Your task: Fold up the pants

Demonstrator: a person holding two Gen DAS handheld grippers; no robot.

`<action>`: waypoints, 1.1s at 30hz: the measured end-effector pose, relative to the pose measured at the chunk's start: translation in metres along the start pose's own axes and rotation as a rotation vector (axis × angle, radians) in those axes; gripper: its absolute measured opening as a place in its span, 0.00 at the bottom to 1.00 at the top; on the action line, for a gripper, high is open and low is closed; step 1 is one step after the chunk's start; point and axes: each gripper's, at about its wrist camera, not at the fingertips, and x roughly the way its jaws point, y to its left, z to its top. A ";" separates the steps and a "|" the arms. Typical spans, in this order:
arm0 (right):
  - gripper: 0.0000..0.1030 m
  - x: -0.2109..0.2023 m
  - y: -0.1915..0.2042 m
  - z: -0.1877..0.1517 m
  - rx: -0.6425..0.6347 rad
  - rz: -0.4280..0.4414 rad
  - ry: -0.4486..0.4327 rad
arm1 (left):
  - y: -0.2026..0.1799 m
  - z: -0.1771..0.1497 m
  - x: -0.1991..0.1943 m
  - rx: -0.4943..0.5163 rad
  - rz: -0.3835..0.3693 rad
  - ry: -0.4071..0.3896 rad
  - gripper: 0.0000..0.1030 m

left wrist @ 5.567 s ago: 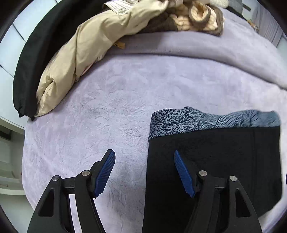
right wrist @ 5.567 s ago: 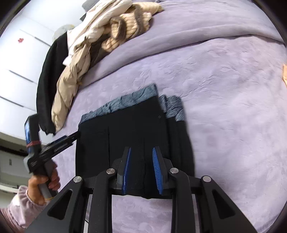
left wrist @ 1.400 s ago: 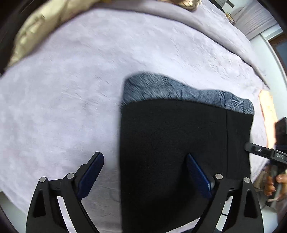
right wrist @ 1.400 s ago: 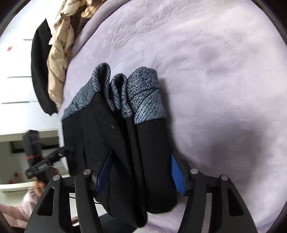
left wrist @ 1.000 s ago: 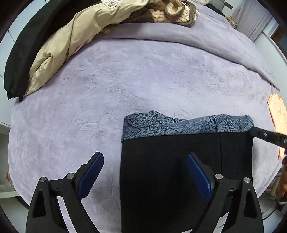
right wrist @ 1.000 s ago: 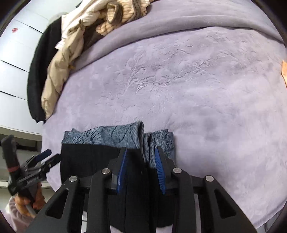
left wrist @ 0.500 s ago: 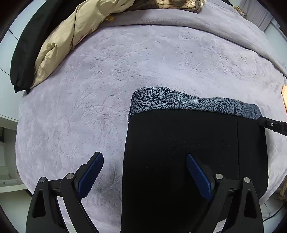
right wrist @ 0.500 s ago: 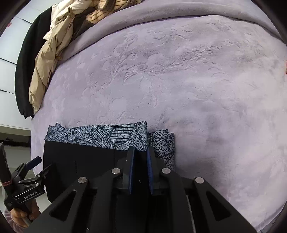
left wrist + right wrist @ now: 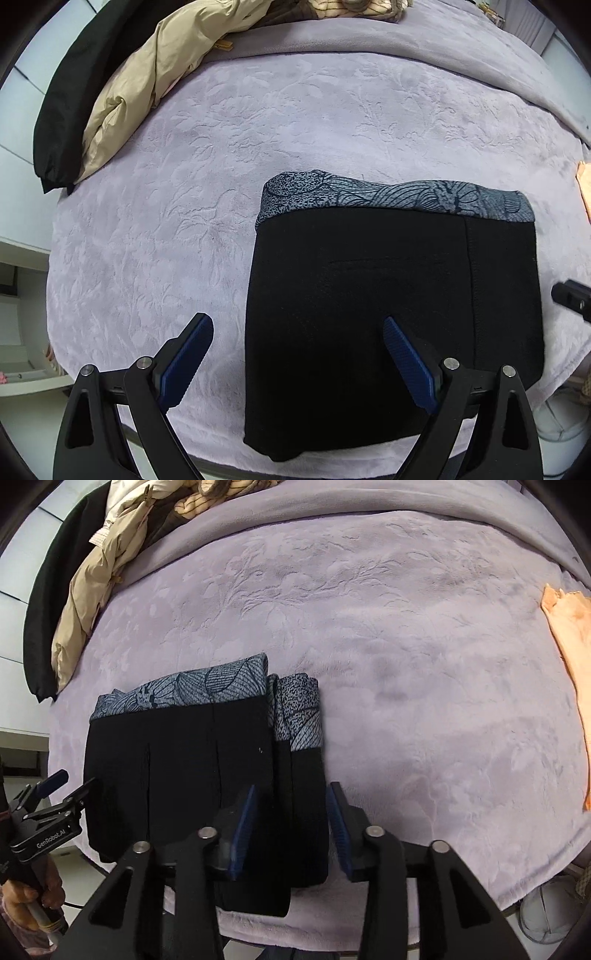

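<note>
"GenRobot.AI" in white on the left gripper point(image 9: 64, 788) body.

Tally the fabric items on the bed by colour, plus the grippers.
Black with blue-grey patterned band: 1, the folded pants
Beige: 1, a jacket
Black: 1, a garment at the bed's edge
Striped tan: 1, a knit in the pile
Peach: 1, a cloth
Grippers: 2, left gripper, right gripper
Total: 7
</note>
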 end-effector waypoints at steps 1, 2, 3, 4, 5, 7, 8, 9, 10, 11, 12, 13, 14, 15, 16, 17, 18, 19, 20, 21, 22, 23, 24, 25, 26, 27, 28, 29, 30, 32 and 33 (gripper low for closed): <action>0.67 -0.003 0.001 -0.003 -0.004 0.004 0.000 | -0.002 -0.002 -0.005 -0.018 -0.005 -0.002 0.91; 0.71 -0.006 0.003 -0.006 -0.010 0.007 0.003 | -0.003 -0.003 -0.008 -0.033 -0.010 -0.003 0.91; 0.73 -0.008 0.005 -0.008 -0.014 0.010 0.008 | -0.004 -0.005 -0.011 -0.046 -0.015 -0.006 0.91; 0.76 -0.010 0.006 -0.010 -0.018 0.014 0.012 | -0.006 -0.007 -0.015 -0.061 -0.017 -0.009 0.91; 0.77 -0.011 0.007 -0.012 -0.025 0.027 0.016 | -0.008 -0.010 -0.019 -0.077 -0.020 -0.012 0.94; 0.80 -0.013 0.008 -0.015 -0.044 0.043 0.023 | -0.013 -0.017 -0.024 -0.107 -0.021 -0.011 1.00; 0.83 -0.013 0.010 -0.018 -0.061 0.044 0.025 | -0.017 -0.021 -0.026 -0.117 -0.024 -0.008 1.00; 0.83 -0.014 0.010 -0.019 -0.073 0.048 0.027 | -0.021 -0.026 -0.028 -0.123 -0.022 -0.006 1.00; 0.83 -0.014 0.011 -0.021 -0.082 0.054 0.032 | -0.024 -0.029 -0.029 -0.127 -0.013 -0.006 1.00; 0.84 -0.015 0.012 -0.023 -0.096 0.052 0.033 | -0.027 -0.033 -0.031 -0.133 -0.004 -0.004 1.00; 0.84 -0.015 0.013 -0.023 -0.109 0.046 0.032 | -0.029 -0.037 -0.032 -0.138 -0.001 0.001 1.00; 0.87 -0.017 0.014 -0.024 -0.123 0.034 0.024 | -0.031 -0.040 -0.033 -0.138 -0.002 0.006 1.00; 0.99 -0.020 0.015 -0.025 -0.136 0.019 0.011 | -0.034 -0.044 -0.034 -0.136 0.000 0.011 1.00; 1.00 -0.023 0.016 -0.027 -0.139 0.015 -0.004 | -0.035 -0.046 -0.036 -0.130 0.007 0.013 1.00; 1.00 -0.025 0.017 -0.028 -0.141 0.016 -0.015 | -0.036 -0.048 -0.038 -0.124 0.014 0.015 1.00; 1.00 -0.028 0.019 -0.030 -0.140 0.016 -0.022 | -0.036 -0.049 -0.040 -0.117 0.022 0.016 1.00; 1.00 -0.030 0.021 -0.032 -0.135 0.016 -0.027 | -0.035 -0.050 -0.042 -0.111 0.024 0.013 1.00; 1.00 -0.031 0.022 -0.034 -0.129 0.015 -0.031 | -0.033 -0.052 -0.044 -0.106 0.022 0.006 1.00; 1.00 -0.031 0.024 -0.037 -0.120 0.012 -0.034 | -0.031 -0.053 -0.046 -0.099 0.021 -0.003 1.00; 1.00 -0.030 0.026 -0.039 -0.113 0.008 -0.032 | -0.029 -0.054 -0.046 -0.093 0.021 -0.008 1.00; 1.00 -0.029 0.029 -0.042 -0.104 -0.001 -0.027 | -0.027 -0.056 -0.046 -0.084 0.020 -0.009 1.00; 1.00 -0.028 0.030 -0.045 -0.089 -0.014 -0.025 | -0.024 -0.058 -0.046 -0.073 0.017 -0.009 1.00; 1.00 -0.028 0.032 -0.047 -0.079 -0.019 -0.028 | -0.023 -0.060 -0.046 -0.063 0.012 -0.014 1.00; 1.00 -0.029 0.034 -0.051 -0.068 -0.022 -0.037 | -0.020 -0.063 -0.046 -0.051 0.009 -0.020 1.00; 1.00 -0.029 0.037 -0.056 -0.062 -0.031 -0.044 | -0.018 -0.067 -0.045 -0.040 0.014 -0.025 1.00; 1.00 -0.029 0.040 -0.060 -0.060 -0.046 -0.048 | -0.015 -0.070 -0.045 -0.036 0.018 -0.026 1.00; 1.00 -0.029 0.043 -0.062 -0.058 -0.060 -0.050 | -0.012 -0.073 -0.045 -0.033 0.015 -0.026 1.00; 1.00 -0.029 0.046 -0.067 -0.049 -0.070 -0.054 | -0.009 -0.076 -0.046 -0.032 0.005 -0.029 1.00; 1.00 -0.029 0.048 -0.070 -0.040 -0.074 -0.056 | -0.005 -0.079 -0.047 -0.028 -0.002 -0.032 1.00; 1.00 -0.032 0.053 -0.076 -0.022 -0.085 -0.066 | 0.002 -0.082 -0.048 -0.020 0.001 -0.043 1.00; 1.00 -0.033 0.056 -0.079 -0.018 -0.093 -0.072 | 0.005 -0.082 -0.050 -0.017 0.004 -0.050 1.00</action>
